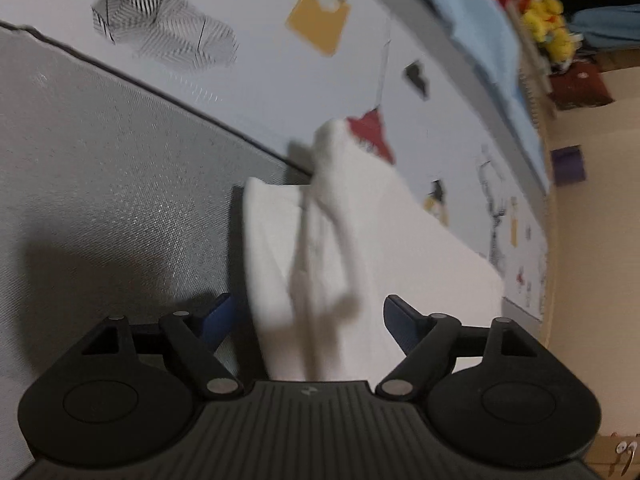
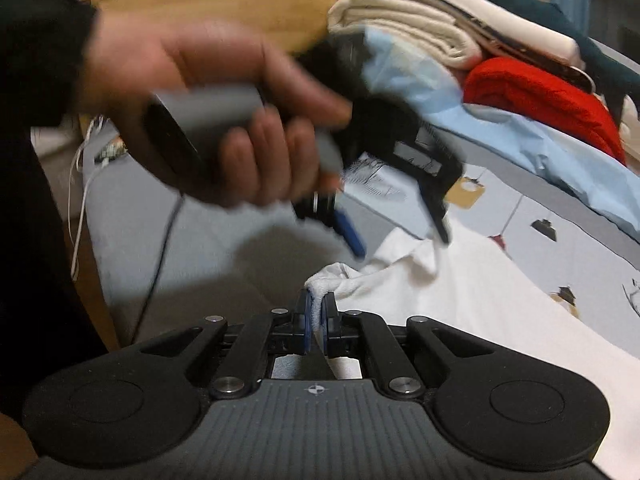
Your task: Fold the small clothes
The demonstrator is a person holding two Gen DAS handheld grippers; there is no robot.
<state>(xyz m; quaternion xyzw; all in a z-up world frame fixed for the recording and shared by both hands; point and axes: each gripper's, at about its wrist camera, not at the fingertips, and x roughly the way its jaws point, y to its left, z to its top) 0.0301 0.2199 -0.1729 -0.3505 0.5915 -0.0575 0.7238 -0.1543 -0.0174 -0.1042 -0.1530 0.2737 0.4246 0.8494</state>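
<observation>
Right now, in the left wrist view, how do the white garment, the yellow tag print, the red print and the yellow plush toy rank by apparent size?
1. White garment, though it lies nearest the camera.
2. Yellow tag print.
3. Red print and yellow plush toy look alike; the toy sits farther off, so unranked.

A pale blue bedsheet (image 1: 248,60) printed with little pictures covered the work surface, and a grey speckled panel (image 1: 100,184) lay against its dark-edged border, shadow falling across the lower part. Along the far side ran a rumpled light blue cloth (image 2: 532,148), with a red knit (image 2: 540,100) and a stack of cream and white folded linens (image 2: 420,32) heaped behind it, and a wooden board (image 2: 240,0) standing at the back. A yellow plush toy (image 1: 548,24) sat at the far end beside a cream wall (image 1: 592,240), all of it under dim indoor light.
</observation>
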